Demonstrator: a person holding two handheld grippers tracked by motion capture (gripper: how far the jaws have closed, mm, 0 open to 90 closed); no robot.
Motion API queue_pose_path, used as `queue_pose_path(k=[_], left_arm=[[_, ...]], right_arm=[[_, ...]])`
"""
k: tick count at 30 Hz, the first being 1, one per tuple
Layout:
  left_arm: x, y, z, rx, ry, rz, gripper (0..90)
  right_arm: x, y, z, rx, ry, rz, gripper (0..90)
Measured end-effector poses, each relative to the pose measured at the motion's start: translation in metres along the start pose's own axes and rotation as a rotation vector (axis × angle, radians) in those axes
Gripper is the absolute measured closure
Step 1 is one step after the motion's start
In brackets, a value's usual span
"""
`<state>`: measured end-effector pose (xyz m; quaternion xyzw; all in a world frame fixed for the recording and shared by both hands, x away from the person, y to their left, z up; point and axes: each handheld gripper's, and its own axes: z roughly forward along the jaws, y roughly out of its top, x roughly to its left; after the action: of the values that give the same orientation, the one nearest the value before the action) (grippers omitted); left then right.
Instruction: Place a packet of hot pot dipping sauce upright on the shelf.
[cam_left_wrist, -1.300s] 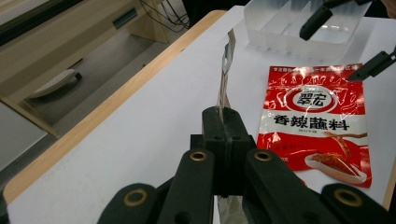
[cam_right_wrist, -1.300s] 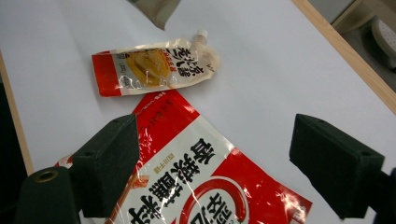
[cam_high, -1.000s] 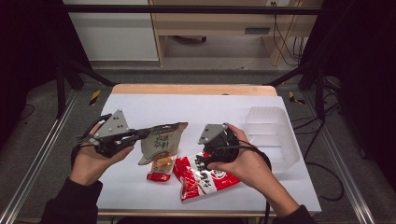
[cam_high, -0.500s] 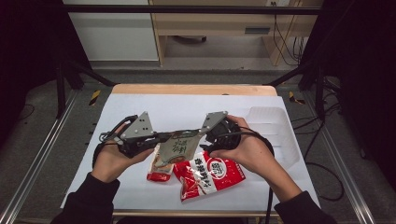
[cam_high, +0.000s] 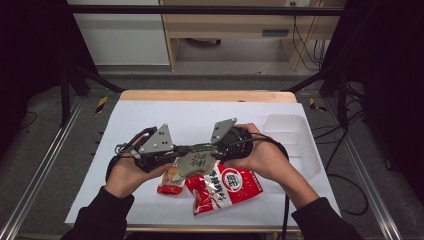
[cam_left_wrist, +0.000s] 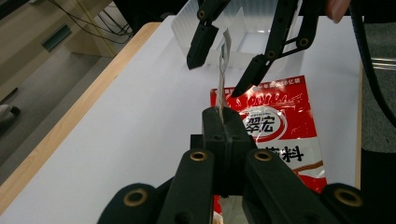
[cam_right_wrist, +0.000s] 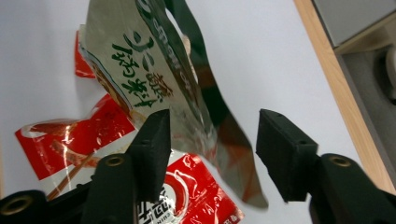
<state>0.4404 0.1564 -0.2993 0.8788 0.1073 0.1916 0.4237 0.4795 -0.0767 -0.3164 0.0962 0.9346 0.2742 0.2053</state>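
Two grippers meet at mid-frame of the high view, above a white table cover (cam_high: 150, 210). Left gripper (cam_high: 176, 150), lower centre-left, has its jaws clenched on one edge of a silver-grey snack packet (cam_high: 195, 161); in the left gripper view the packet (cam_left_wrist: 223, 70) shows edge-on, rising from the pinched jaws toward the upper centre. Right gripper (cam_high: 212, 148), centre-right, has just been closing its jaws, and the packet's far end sits between them. In the right gripper view the packet (cam_right_wrist: 154, 70) hangs from the upper left across the gap; the pads (cam_right_wrist: 156, 140) stand apart on either side, not yet pressing, so this claw counts as released. Packet is held clear of the table between both hands. Beneath it, lower centre, lies a large red sauce packet (cam_high: 225, 187) flat on the cover, with a smaller red packet (cam_high: 167, 185) just beside it to the left. Clear plastic tray (cam_high: 292, 135) rests at the right edge of the cover, well apart from the grippers.
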Motion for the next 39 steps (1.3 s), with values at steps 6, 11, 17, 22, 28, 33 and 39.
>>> queue_pose_path(k=[6,11,17,22,28,33,39], left_arm=[[-0.002,0.001,-0.001,-0.009,-0.006,0.001,90.0],[-0.003,0.001,-0.001,-0.013,-0.006,0.001,90.0],[-0.001,-0.004,0.000,-0.024,-0.010,-0.018,90.0],[0.002,-0.008,-0.001,-0.026,-0.007,-0.031,90.0],[0.006,-0.011,0.000,-0.043,-0.014,-0.054,90.0],[0.006,-0.011,0.002,-0.045,-0.021,-0.054,90.0],[0.004,-0.012,0.003,-0.073,-0.017,-0.051,76.7]], right_arm=[[0.006,0.004,0.003,0.018,0.044,-0.026,64.2],[0.007,0.004,0.003,0.032,0.056,-0.037,73.8],[0.006,0.005,0.004,0.042,0.080,-0.031,85.9],[0.007,0.006,0.006,0.052,0.095,-0.023,90.0],[0.007,0.008,0.004,0.056,0.100,-0.015,90.0],[0.007,0.007,0.001,0.064,0.105,-0.011,90.0],[0.002,0.007,-0.004,0.075,0.094,-0.010,90.0]])
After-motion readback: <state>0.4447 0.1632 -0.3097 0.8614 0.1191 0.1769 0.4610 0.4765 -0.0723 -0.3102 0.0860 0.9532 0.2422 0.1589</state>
